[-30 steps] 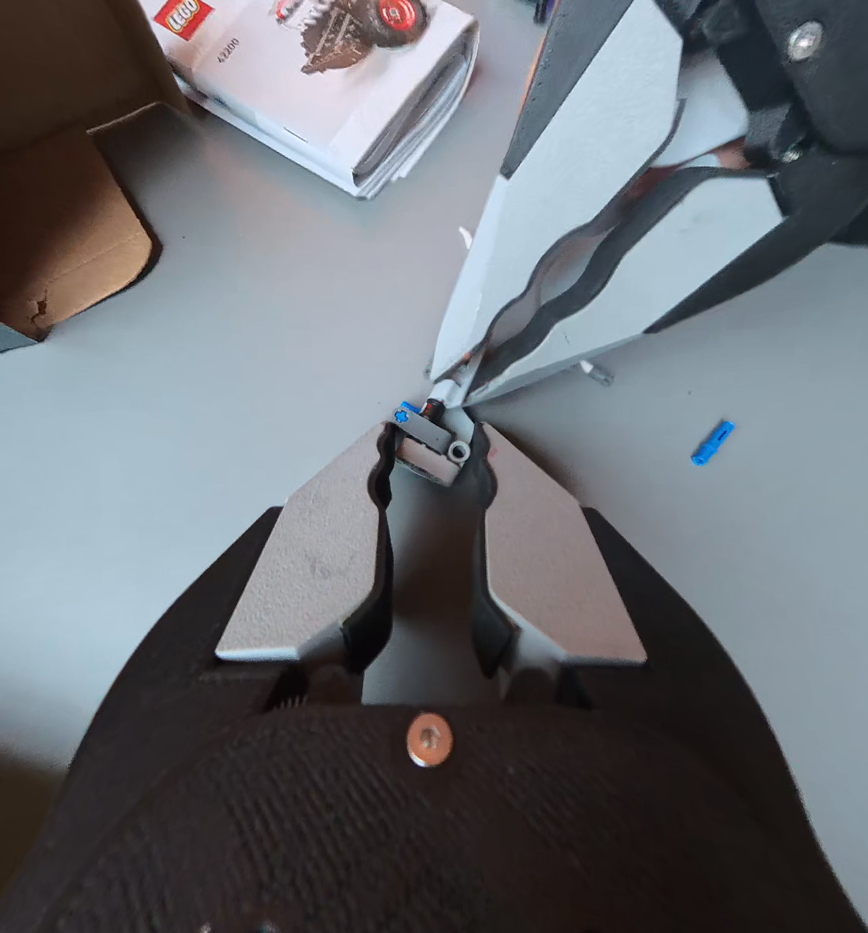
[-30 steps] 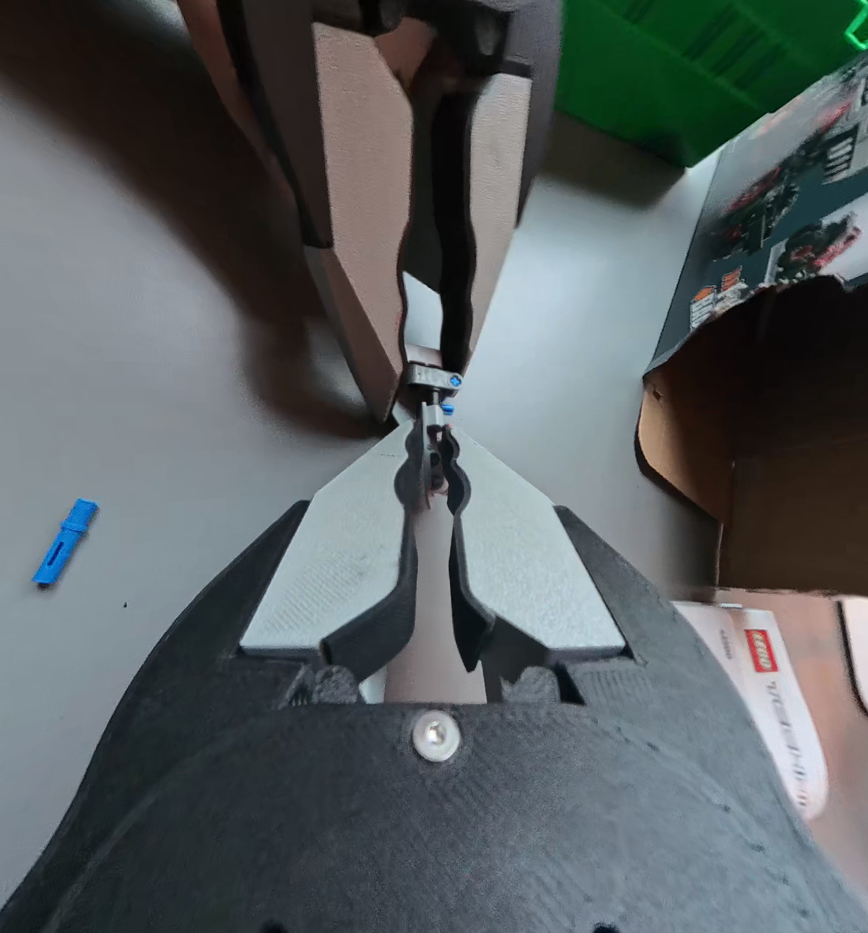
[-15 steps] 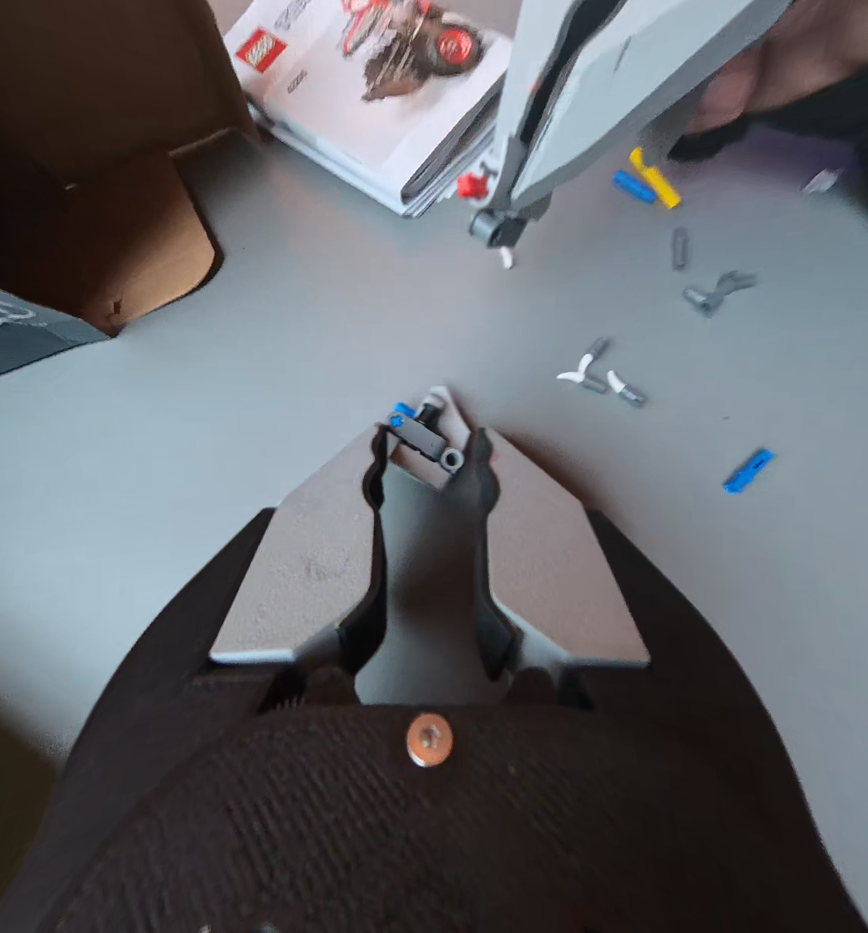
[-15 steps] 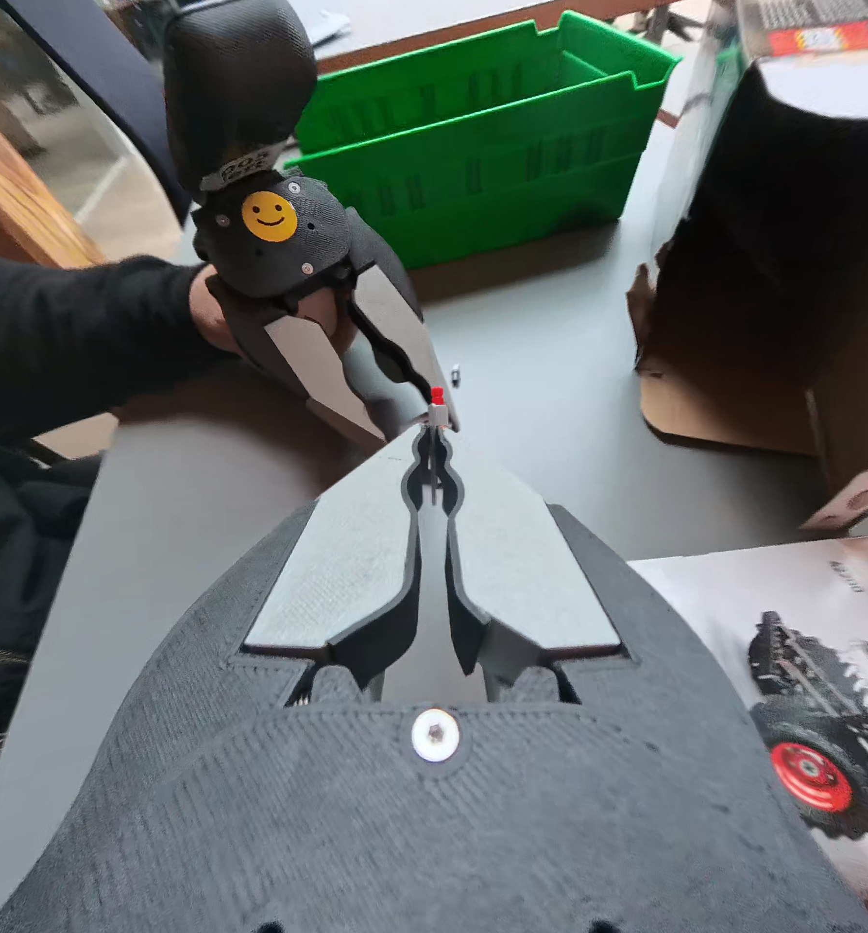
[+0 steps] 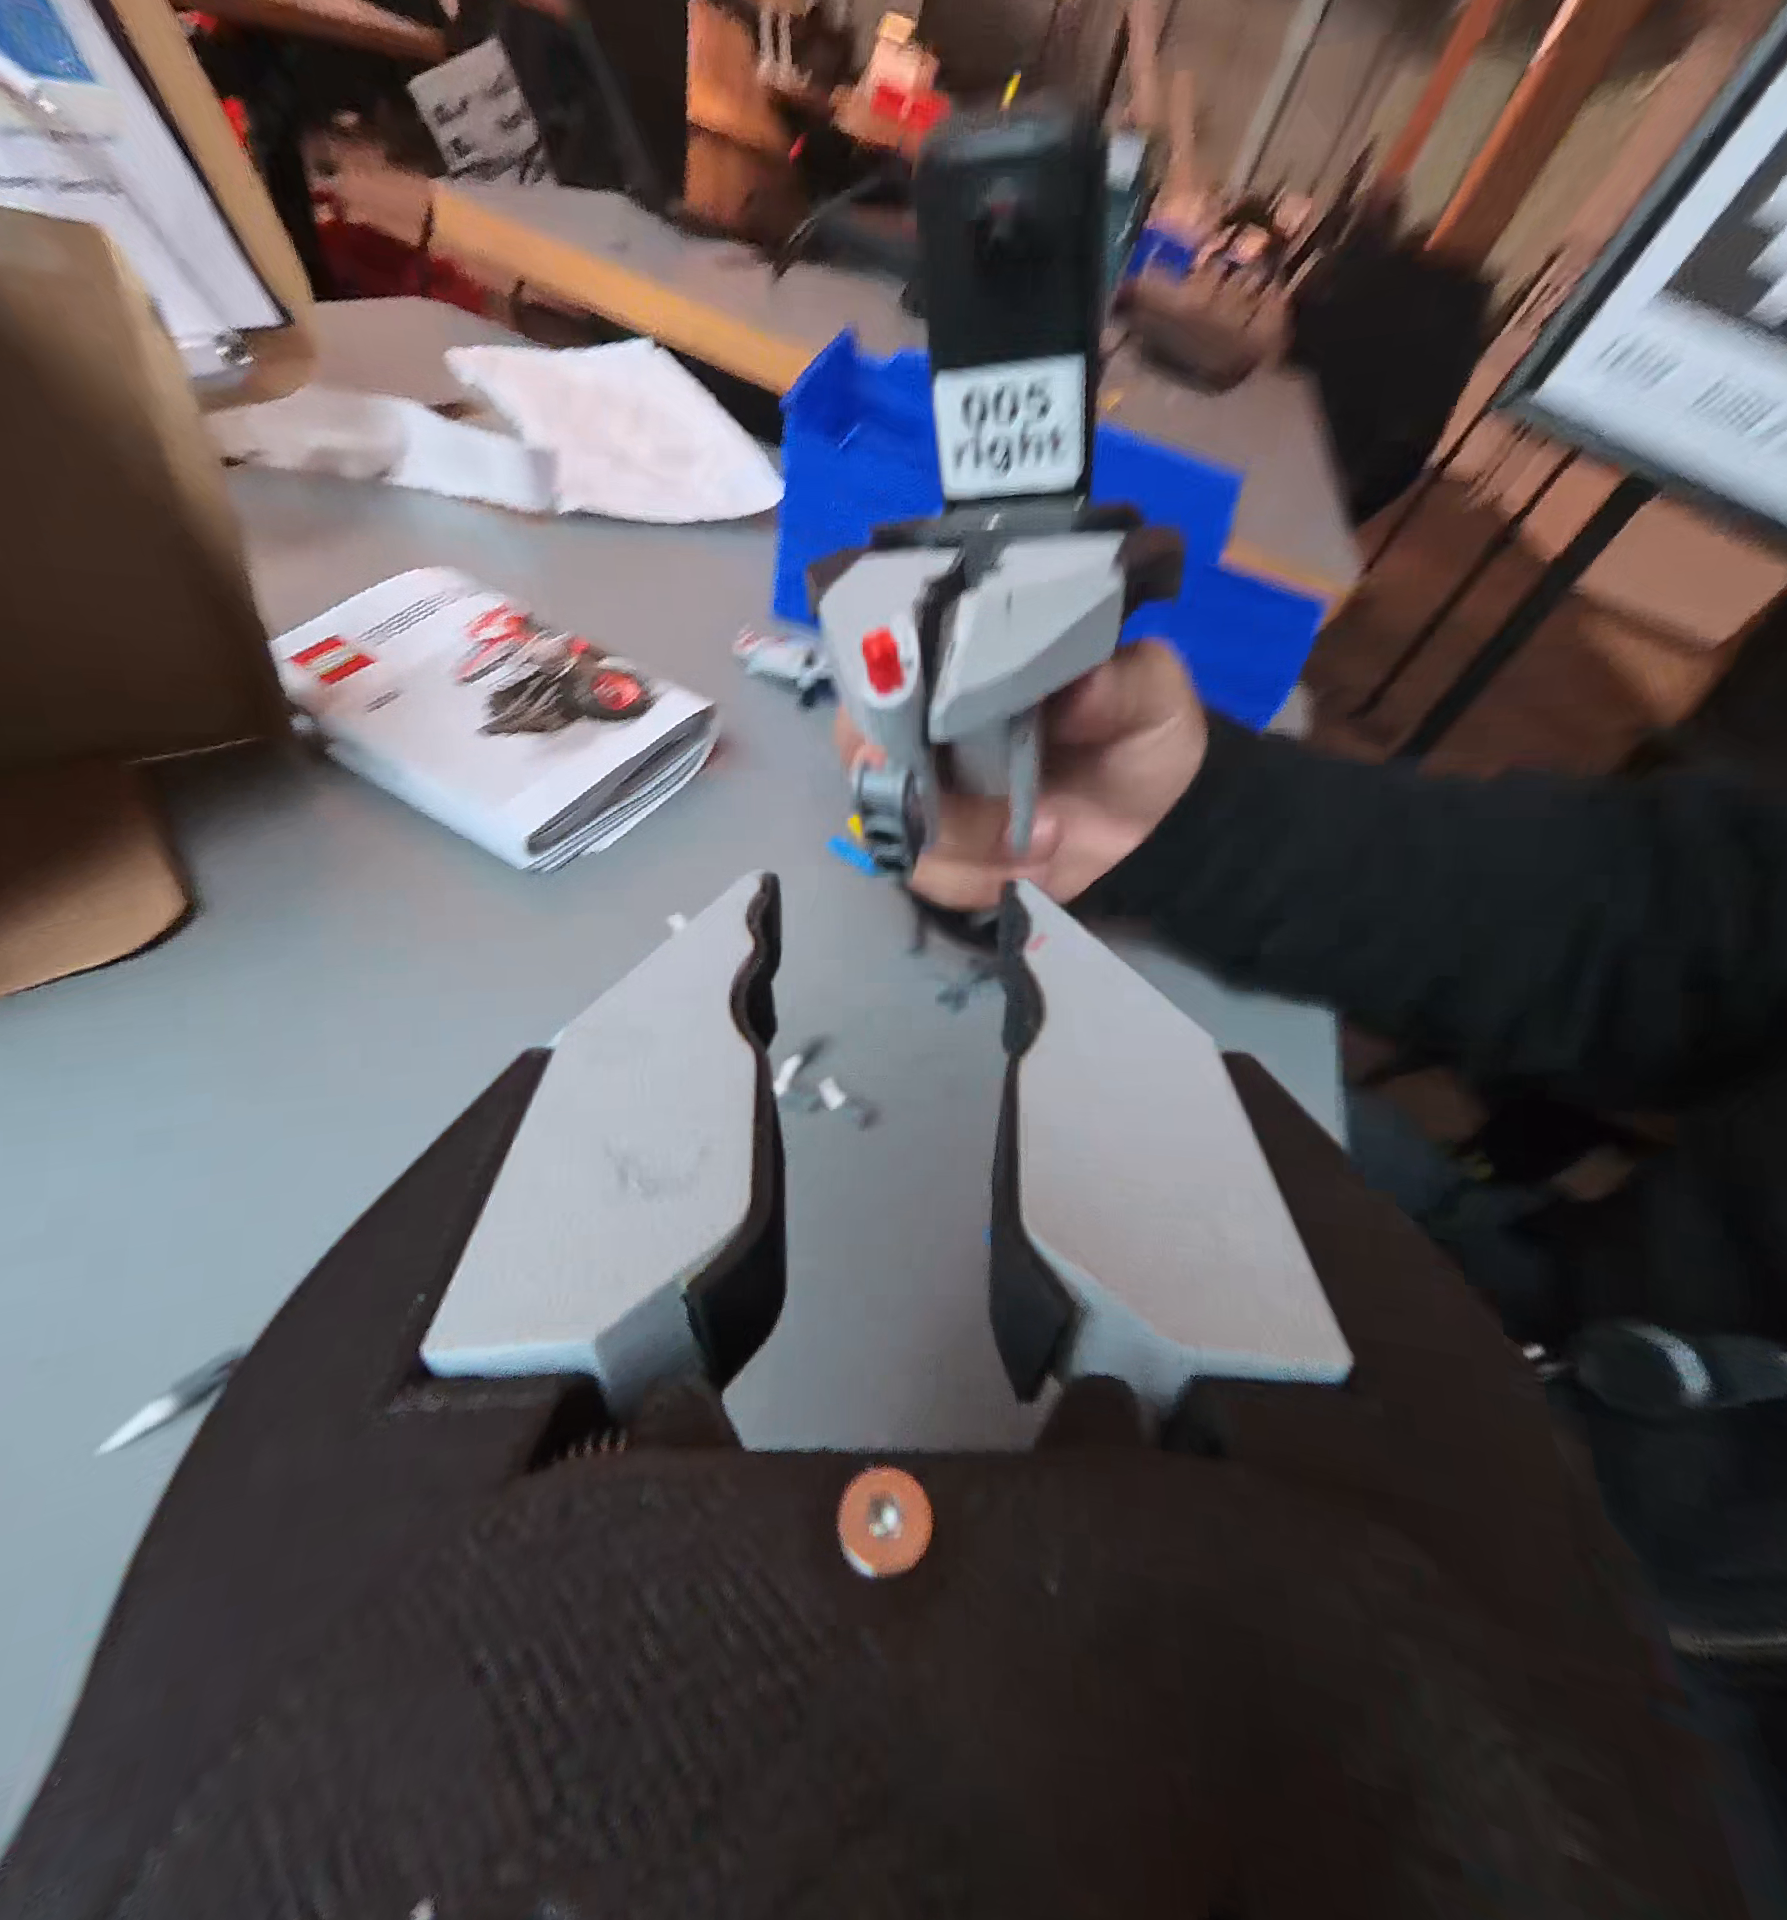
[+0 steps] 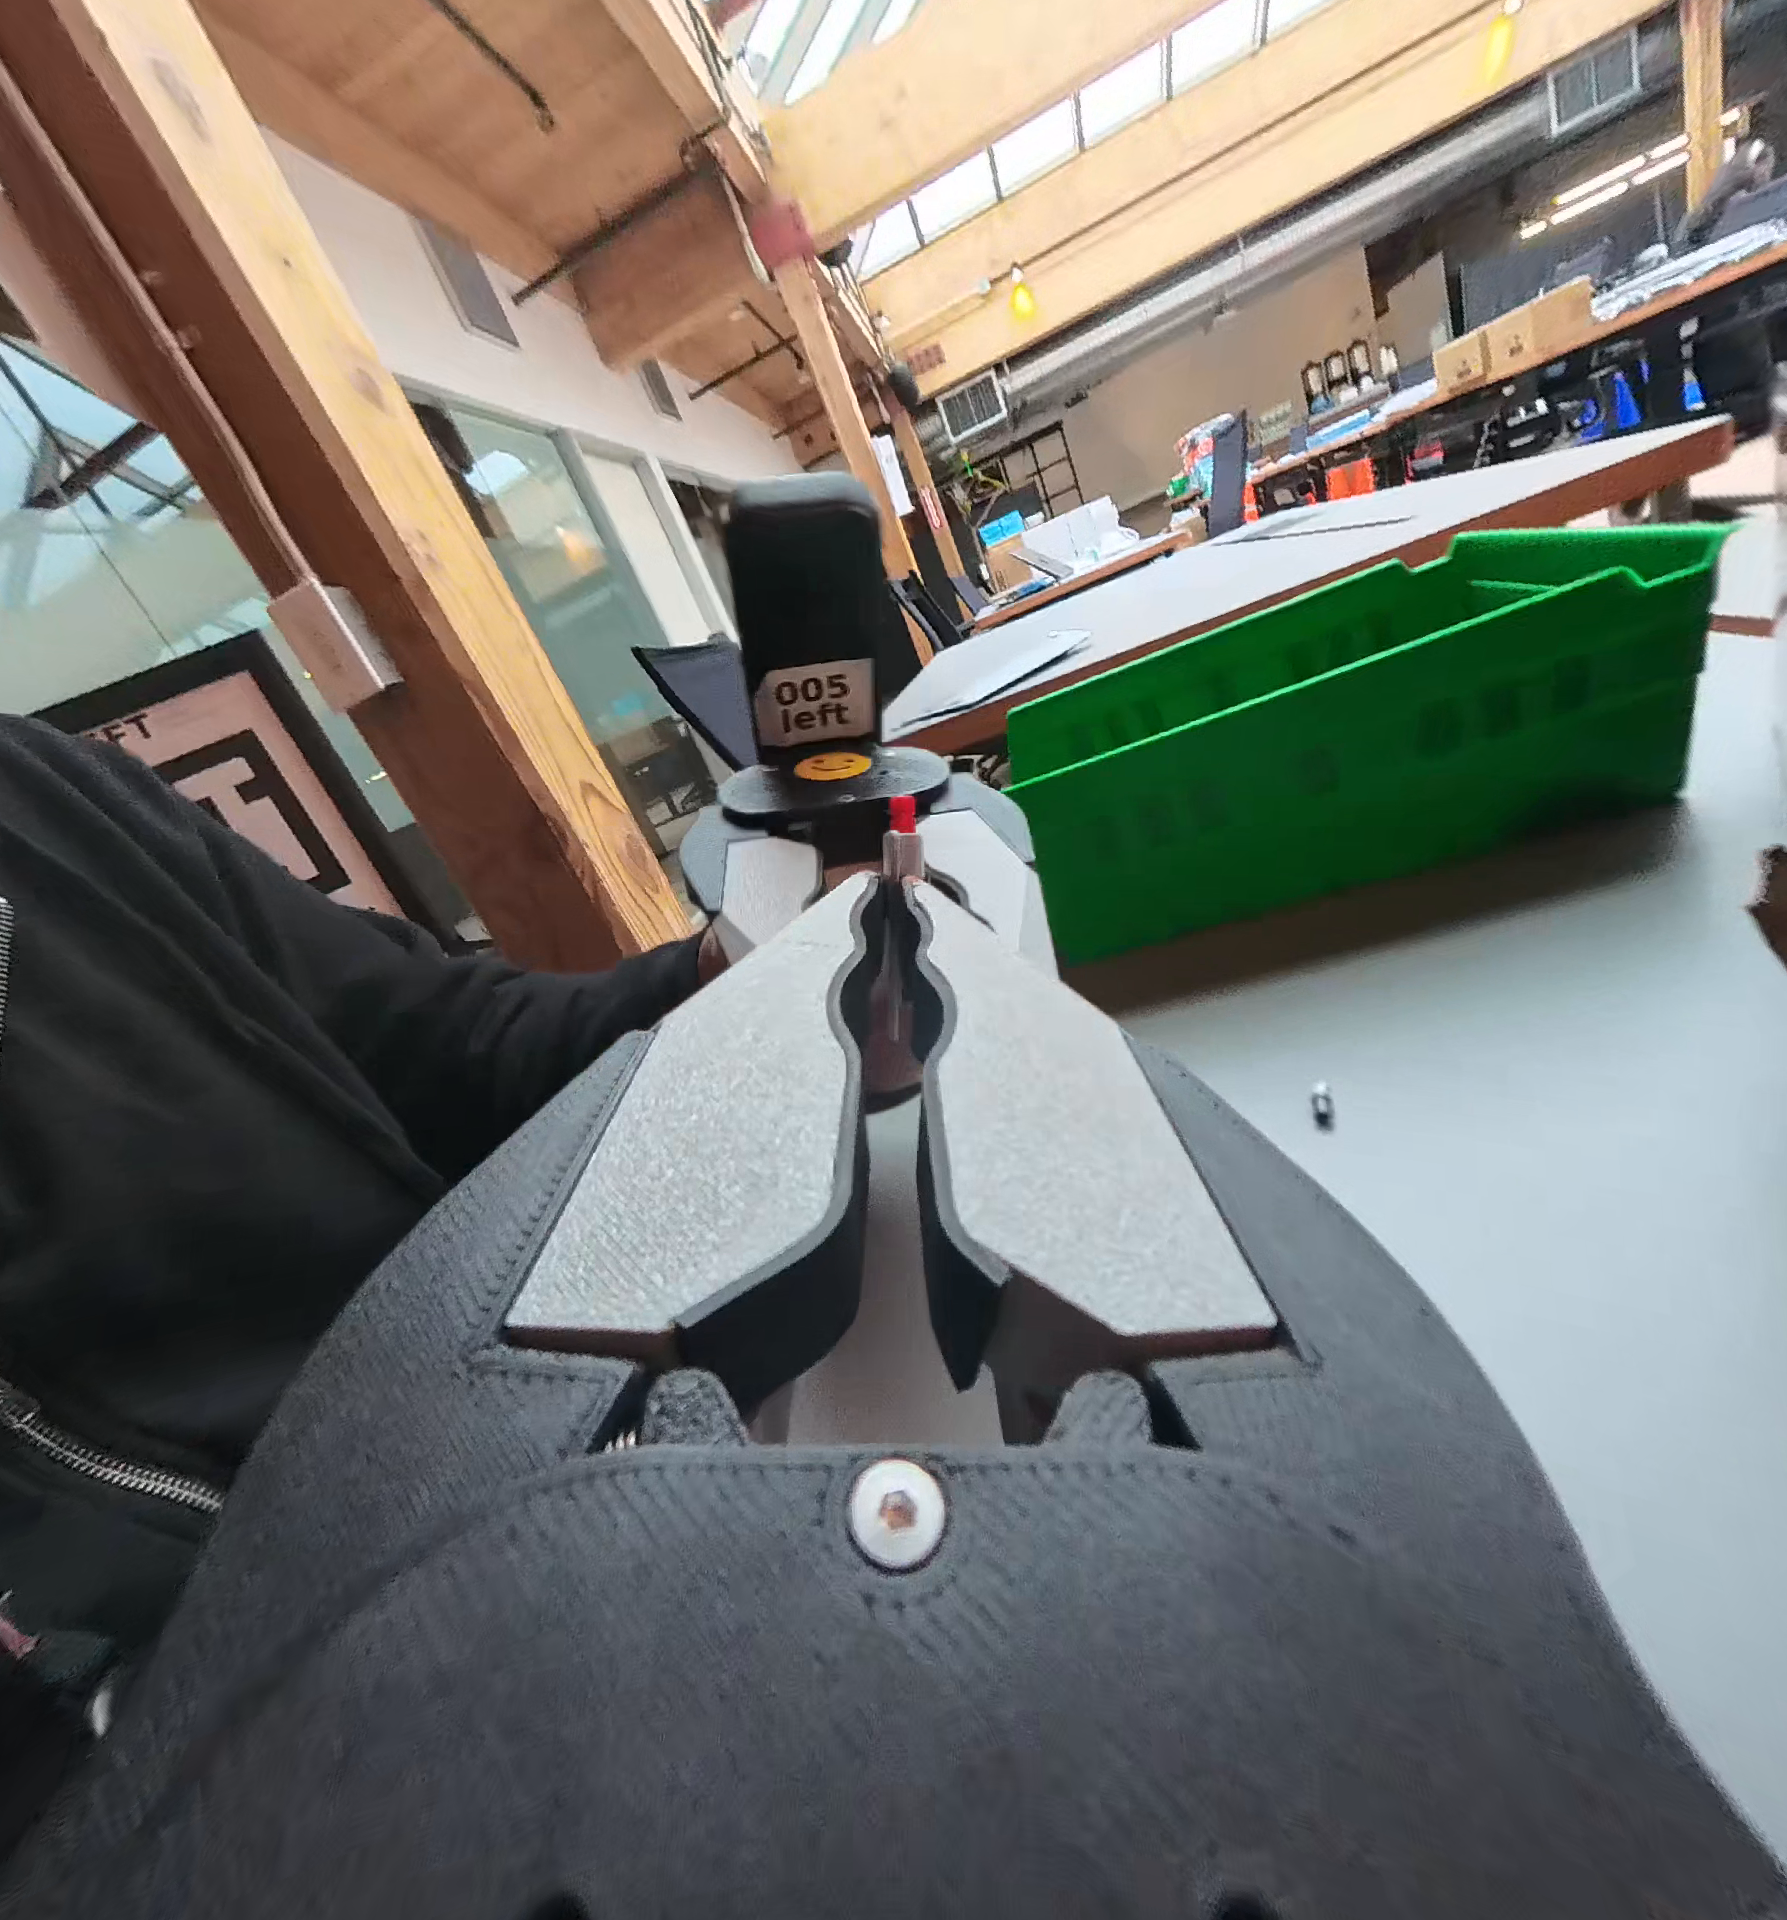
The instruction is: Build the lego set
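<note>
My left gripper (image 5: 889, 904) is open and empty, held above the grey table (image 5: 245, 1091). Its fingers also show beyond my right gripper in the right wrist view (image 6: 764, 894). My right gripper (image 6: 894, 894) is shut on a slim grey lego piece (image 6: 904, 857) with a red pin (image 6: 901, 816) sticking out past the fingertips. In the left wrist view the right gripper (image 5: 920, 821) faces the camera, held in a hand, with the grey piece (image 5: 881, 800) and red pin (image 5: 878, 660) at its front. Several small loose lego parts (image 5: 827, 1091) lie on the table below.
An instruction booklet (image 5: 494, 717) lies at the left, next to an open cardboard box (image 5: 58, 582). A blue bin (image 5: 868, 447) stands behind. A green bin (image 6: 1388, 748) stands on the table, with one small part (image 6: 1320, 1101) in front of it. A black sleeve (image 6: 193, 1039) is at the left. The tips of both grippers are at nearly the same place.
Both grippers have risen from the table and tilted up to face each other. My left gripper has opened; the grey beam with the blue pin is no longer in it. The right stays shut.
</note>
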`<action>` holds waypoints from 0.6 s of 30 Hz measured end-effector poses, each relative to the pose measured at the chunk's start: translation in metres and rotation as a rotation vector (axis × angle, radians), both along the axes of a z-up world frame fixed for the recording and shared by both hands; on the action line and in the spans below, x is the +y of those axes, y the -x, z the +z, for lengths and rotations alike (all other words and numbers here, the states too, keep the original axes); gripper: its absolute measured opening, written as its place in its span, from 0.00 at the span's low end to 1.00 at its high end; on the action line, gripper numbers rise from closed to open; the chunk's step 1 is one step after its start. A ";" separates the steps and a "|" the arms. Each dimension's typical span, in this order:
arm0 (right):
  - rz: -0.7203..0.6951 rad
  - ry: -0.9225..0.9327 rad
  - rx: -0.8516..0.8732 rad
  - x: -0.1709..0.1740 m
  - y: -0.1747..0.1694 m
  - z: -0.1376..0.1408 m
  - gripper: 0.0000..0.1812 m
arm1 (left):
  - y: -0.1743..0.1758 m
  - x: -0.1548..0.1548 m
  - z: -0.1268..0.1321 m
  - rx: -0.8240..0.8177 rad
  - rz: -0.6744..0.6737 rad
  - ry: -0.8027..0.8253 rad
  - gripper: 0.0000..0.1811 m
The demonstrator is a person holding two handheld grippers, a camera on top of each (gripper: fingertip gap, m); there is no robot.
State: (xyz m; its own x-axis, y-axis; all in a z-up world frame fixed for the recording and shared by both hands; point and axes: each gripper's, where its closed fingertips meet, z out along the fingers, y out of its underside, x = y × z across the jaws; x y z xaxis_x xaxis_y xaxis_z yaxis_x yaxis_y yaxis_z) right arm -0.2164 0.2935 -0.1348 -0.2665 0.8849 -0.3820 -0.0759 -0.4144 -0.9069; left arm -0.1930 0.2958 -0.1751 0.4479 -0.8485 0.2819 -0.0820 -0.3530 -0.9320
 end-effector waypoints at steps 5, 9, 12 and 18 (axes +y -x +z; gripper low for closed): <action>0.028 -0.003 0.032 -0.017 0.007 0.002 0.00 | 0.004 -0.012 0.028 -0.212 -0.031 0.054 0.04; 0.043 -0.028 -0.028 -0.021 0.008 -0.006 0.00 | 0.007 -0.017 0.019 -0.091 0.003 0.055 0.03; 0.021 -0.066 -0.067 -0.020 0.007 -0.008 0.03 | 0.011 -0.018 0.013 0.052 0.039 0.046 0.03; -0.001 -0.191 -0.089 -0.025 0.000 0.000 0.02 | 0.005 -0.026 0.002 0.212 0.010 0.118 0.03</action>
State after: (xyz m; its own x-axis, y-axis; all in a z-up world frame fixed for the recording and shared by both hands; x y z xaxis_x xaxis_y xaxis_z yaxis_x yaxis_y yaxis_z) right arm -0.2165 0.2688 -0.1352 -0.2380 0.9438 -0.2295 0.0079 -0.2344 -0.9721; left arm -0.1983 0.2693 -0.1735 0.5159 -0.8105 0.2775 -0.2673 -0.4600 -0.8467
